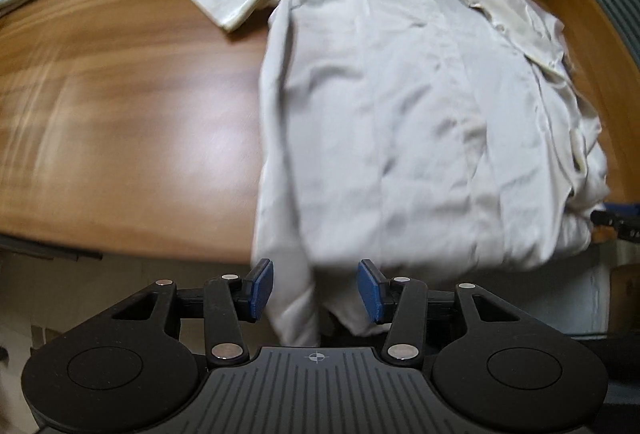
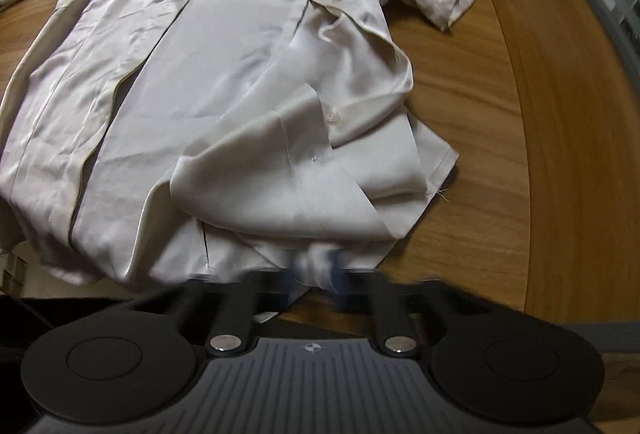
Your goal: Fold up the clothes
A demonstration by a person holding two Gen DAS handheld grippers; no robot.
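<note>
We saw the pale shirt (image 1: 400, 106) spread across the wooden worktop (image 1: 120, 94), its near hem hanging over the edge. Our left tongs (image 1: 316, 292) stood apart, pads clear of the hem, while our right tongs (image 2: 318, 268) pinched its near-right hem, blurred.

Your two wrist cameras look steeply down from the table's (image 1: 120, 94) near edge, close above, both sharing the white shirt (image 1: 400, 94).

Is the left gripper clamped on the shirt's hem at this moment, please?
No, the left gripper stands open, its blue pads apart around the shirt hem.
</note>
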